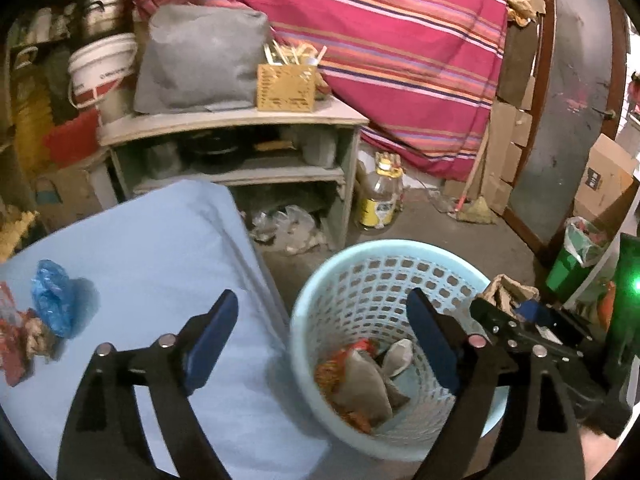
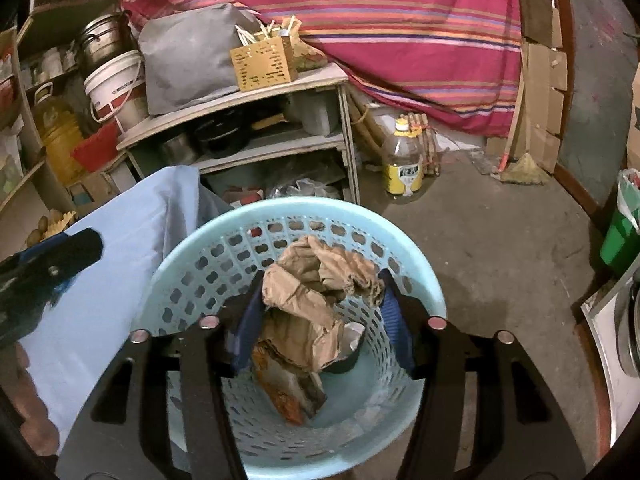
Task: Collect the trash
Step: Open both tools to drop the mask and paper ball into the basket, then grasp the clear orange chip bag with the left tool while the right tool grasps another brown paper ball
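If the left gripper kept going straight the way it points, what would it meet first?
Probably the basket rim beside the blue table edge; the left gripper is open and empty. Depth is unclear.

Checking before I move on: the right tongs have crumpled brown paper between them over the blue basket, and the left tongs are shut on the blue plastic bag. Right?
Not quite. The left tongs are open and empty; the blue plastic bag lies on the light blue cloth, as the left wrist view shows. The right tongs do have crumpled brown paper between them over the blue basket.
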Tool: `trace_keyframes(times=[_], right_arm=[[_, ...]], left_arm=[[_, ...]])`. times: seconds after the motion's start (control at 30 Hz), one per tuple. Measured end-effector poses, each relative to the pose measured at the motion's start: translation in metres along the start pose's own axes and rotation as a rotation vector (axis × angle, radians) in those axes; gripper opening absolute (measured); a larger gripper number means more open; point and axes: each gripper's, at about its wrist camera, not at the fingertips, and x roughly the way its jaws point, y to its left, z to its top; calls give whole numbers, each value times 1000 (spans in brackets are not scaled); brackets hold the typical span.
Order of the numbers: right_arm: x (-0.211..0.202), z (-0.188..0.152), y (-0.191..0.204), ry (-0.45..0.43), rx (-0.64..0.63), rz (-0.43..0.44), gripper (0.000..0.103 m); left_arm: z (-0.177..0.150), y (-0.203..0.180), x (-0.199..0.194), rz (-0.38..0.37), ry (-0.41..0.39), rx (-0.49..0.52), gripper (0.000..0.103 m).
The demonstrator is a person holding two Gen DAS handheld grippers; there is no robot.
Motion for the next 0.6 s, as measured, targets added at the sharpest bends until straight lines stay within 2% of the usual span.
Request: trace_keyframes(times=[0.03,0.07,0.2,0.33,0.43,0.6], right_arm=[[0,1,2,-10,-2,0,78],[-1,1,4,-18,-1,-7,83],[-3,5,9,-30,-1,-22,84],[-10,6,25,-64,-3,-23,96],[-15,6,48,-96,-26,-7,98],[-5,6,98,-90,-92,21,99]], left_arm=[[-1,4,-4,9,-8,-1,87],[-1,7,-7,15,-12,-2,87],[-5,30,-23,37,-24,-36,87],[-14,56,-39,84,-44,-56,88],[-25,79,-52,143,-60,-43,92],[-50,129,-69,257,-64,-16,96]])
